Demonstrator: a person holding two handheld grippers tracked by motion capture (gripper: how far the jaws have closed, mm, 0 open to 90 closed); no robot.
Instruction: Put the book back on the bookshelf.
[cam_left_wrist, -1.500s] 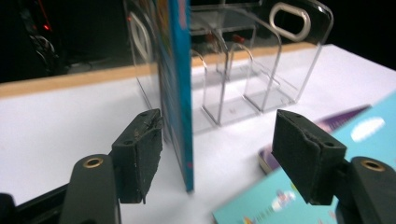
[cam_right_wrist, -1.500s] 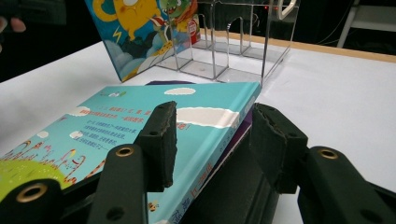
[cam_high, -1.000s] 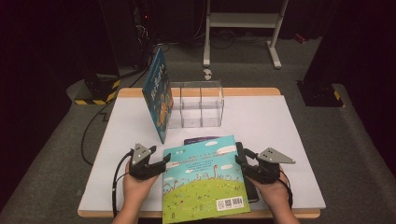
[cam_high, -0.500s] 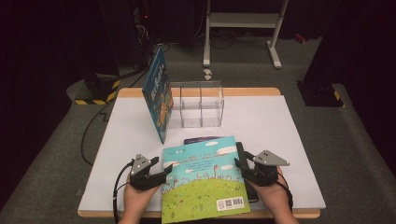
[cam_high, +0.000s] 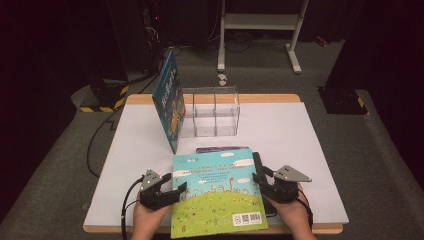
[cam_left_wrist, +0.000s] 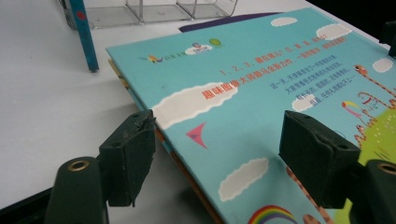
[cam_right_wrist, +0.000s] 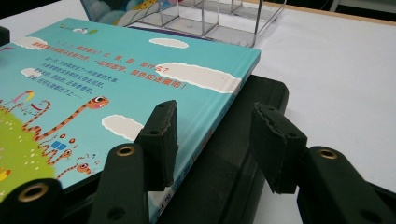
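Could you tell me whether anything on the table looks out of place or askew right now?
Yes: the blue book is not inside the clear organizer; it leans tilted against the organizer's left end, its bottom edge on the table. The turquoise book lies slightly skewed on a stack, overhanging the table's near edge.

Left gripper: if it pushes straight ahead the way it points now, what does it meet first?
Probably the picture book: the left gripper has its jaws open, just widened, astride the book's near edge, so the cover sits right ahead. Depth past that is unclear.
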